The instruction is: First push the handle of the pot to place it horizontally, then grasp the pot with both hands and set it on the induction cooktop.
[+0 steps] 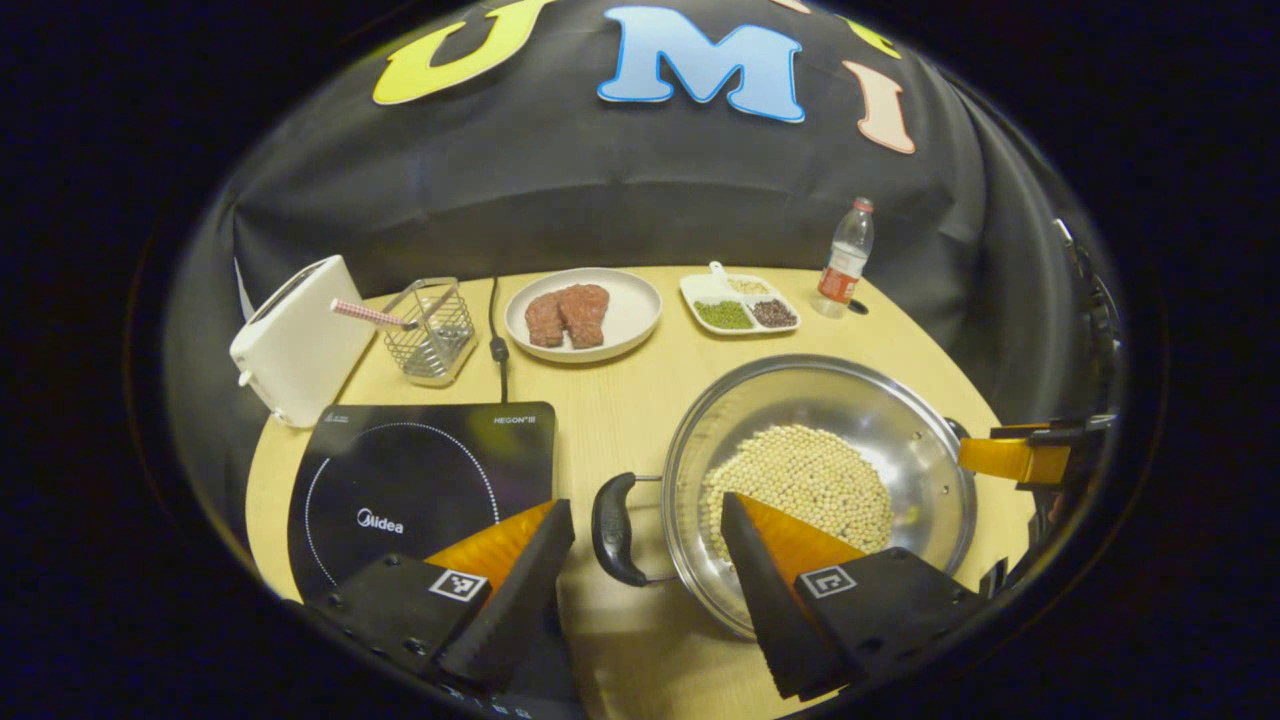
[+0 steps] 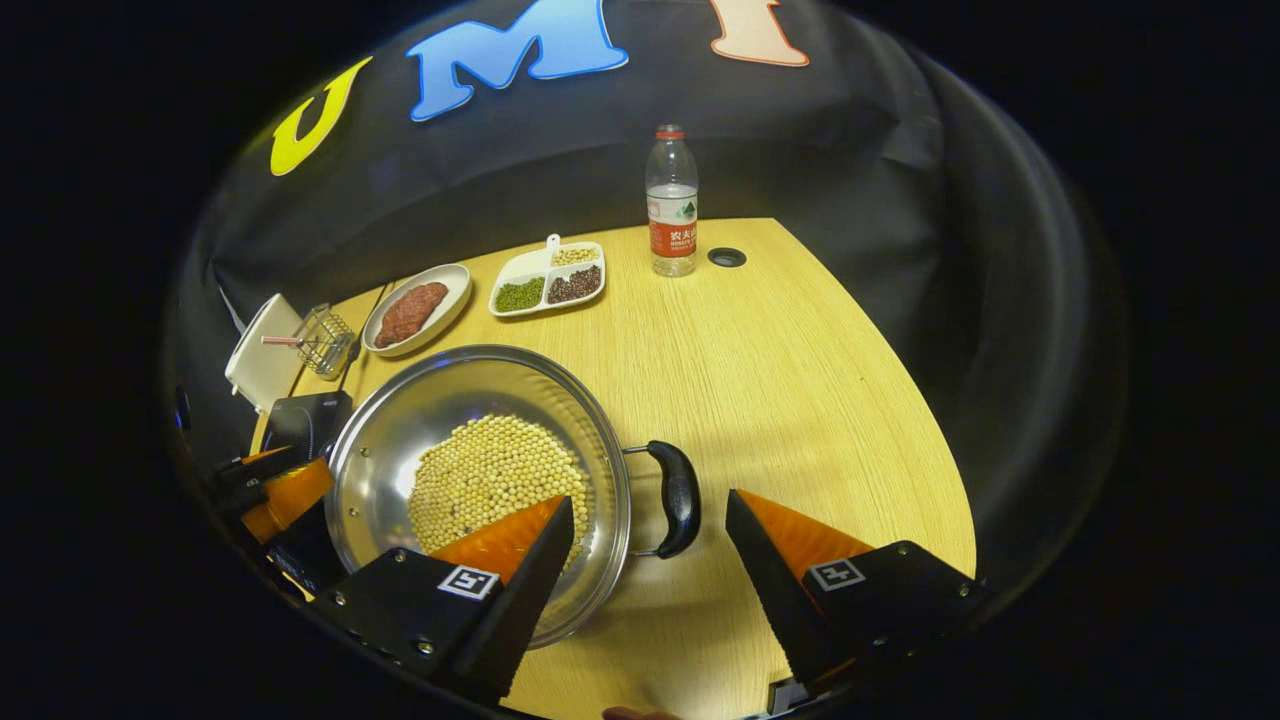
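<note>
A steel pot [image 1: 860, 400] holding soybeans [image 1: 800, 475] stands on the wooden table, just right of the black induction cooktop [image 1: 420, 480]. Its two black handles point sideways. My left gripper [image 1: 645, 505] is open, and the pot's left handle [image 1: 612, 530] lies between its fingers, untouched. My right gripper [image 2: 650, 500] is open too, straddling the right handle [image 2: 680, 497] with a gap on both sides. Across the pot [image 2: 450, 385] from the right gripper sits the left gripper [image 2: 280, 490]; the right gripper [image 1: 1020, 455] shows at the pot's far rim. The cooktop [image 2: 305, 420] peeks out behind the pot.
Behind the cooktop stand a white toaster [image 1: 295, 340] and a wire basket [image 1: 432, 325], with a power cable [image 1: 497, 340] beside them. A plate of meat [image 1: 583, 312], a divided dish of beans [image 1: 740, 303] and a water bottle [image 1: 848, 258] line the back edge.
</note>
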`<act>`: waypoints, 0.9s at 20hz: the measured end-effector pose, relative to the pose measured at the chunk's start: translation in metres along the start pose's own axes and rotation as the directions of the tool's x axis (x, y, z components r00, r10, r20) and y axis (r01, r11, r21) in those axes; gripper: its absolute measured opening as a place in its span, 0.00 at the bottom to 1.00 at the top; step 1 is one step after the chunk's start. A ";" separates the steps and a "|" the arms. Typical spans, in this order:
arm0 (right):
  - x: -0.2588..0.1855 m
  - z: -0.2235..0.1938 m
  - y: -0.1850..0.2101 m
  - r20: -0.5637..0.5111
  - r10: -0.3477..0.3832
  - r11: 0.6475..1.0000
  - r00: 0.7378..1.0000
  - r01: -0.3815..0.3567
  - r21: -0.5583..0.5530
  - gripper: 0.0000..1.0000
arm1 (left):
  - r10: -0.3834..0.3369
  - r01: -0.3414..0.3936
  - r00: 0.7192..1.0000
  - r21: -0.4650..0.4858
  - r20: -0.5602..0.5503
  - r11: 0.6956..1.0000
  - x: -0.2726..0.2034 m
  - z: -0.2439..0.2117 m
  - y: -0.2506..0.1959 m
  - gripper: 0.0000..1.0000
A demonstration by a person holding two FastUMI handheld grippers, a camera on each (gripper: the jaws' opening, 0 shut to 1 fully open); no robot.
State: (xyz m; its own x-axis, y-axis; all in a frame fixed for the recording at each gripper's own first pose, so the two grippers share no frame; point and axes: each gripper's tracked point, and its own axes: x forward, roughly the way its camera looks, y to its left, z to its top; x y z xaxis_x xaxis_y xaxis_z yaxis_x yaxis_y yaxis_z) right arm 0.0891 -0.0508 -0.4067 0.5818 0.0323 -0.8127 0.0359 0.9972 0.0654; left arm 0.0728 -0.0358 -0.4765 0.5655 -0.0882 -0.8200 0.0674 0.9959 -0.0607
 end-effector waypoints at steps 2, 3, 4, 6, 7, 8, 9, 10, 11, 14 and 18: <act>0.009 -0.002 0.000 -0.015 -0.005 1.000 1.000 0.005 0.007 0.97 | 0.000 0.000 1.000 0.000 -0.019 1.000 0.007 -0.006 0.001 0.98; 0.015 -0.003 -0.001 -0.022 -0.012 1.000 1.000 0.012 0.005 0.97 | 0.003 -0.003 1.000 0.000 -0.024 1.000 0.010 -0.009 0.003 0.98; 0.019 -0.005 -0.001 -0.030 -0.013 1.000 0.999 0.013 0.003 0.97 | 0.007 -0.007 1.000 0.000 -0.029 1.000 0.012 -0.011 0.004 0.98; 0.028 -0.008 -0.001 -0.040 -0.023 1.000 0.999 0.022 -0.006 0.97 | 0.012 -0.012 0.999 -0.002 -0.033 1.000 0.016 -0.015 0.004 0.97; 0.031 -0.009 -0.002 -0.044 -0.030 1.000 0.999 0.030 -0.009 0.97 | 0.015 -0.015 0.999 0.002 -0.035 1.000 0.018 -0.017 0.004 0.97; 0.034 -0.012 -0.003 -0.052 -0.038 0.999 0.998 0.037 -0.007 0.96 | 0.016 -0.015 0.999 0.010 -0.041 1.000 0.020 -0.018 0.003 0.95; 0.035 -0.012 -0.004 -0.054 -0.043 0.999 0.998 0.043 -0.004 0.96 | 0.020 -0.019 0.999 0.022 -0.047 1.000 0.021 -0.021 0.002 0.96; 0.037 -0.014 -0.005 -0.057 -0.050 0.999 0.997 0.050 -0.003 0.88 | 0.022 -0.021 0.999 0.031 -0.047 0.999 0.023 -0.022 0.003 0.92; 0.039 -0.015 -0.005 -0.061 -0.054 0.999 0.997 0.054 -0.002 0.94 | 0.023 -0.022 0.999 0.036 -0.046 0.999 0.023 -0.022 0.002 0.88; 0.048 -0.016 -0.006 -0.070 -0.066 0.998 0.995 0.066 -0.012 0.93 | 0.029 -0.028 0.999 0.042 -0.042 0.999 0.024 -0.021 0.003 0.75; 0.054 -0.017 -0.001 -0.085 -0.049 0.999 0.995 0.047 -0.017 0.85 | 0.042 -0.040 0.999 0.041 -0.035 0.998 0.027 -0.018 0.004 0.74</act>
State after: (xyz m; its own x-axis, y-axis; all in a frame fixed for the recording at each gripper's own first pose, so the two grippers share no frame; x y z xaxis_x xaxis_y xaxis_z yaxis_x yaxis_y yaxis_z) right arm 0.1065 -0.0486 -0.4603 0.5084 -0.0106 -0.8610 0.0493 0.9986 0.0168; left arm 0.0732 -0.0340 -0.5094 0.5387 -0.0459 -0.8412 0.0785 0.9969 -0.0041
